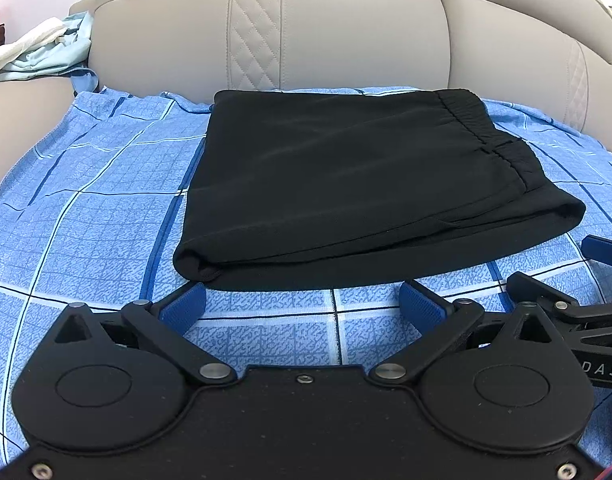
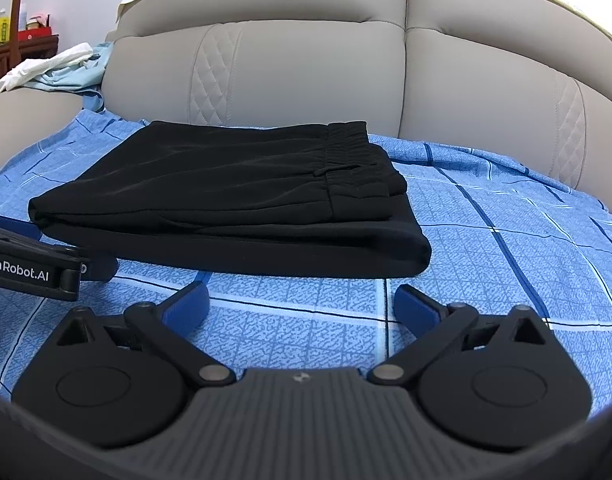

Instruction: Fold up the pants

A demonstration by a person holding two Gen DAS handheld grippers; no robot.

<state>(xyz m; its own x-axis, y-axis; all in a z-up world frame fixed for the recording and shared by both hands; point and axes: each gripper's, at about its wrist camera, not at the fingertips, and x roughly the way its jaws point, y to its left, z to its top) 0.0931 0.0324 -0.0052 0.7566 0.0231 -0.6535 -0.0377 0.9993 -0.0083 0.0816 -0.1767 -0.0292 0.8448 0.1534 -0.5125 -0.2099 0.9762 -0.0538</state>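
Note:
The black pants lie folded into a flat stack on the blue checked sheet, elastic waistband at the right end. They also show in the right wrist view. My left gripper is open and empty, just in front of the stack's near edge, not touching it. My right gripper is open and empty, in front of the stack's near right corner. The right gripper's fingers show at the right edge of the left wrist view. The left gripper's body shows at the left of the right wrist view.
A beige sofa backrest rises right behind the sheet. White and pale blue clothes lie on the sofa arm at the far left; they also show in the right wrist view. A wooden shelf with bottles stands beyond.

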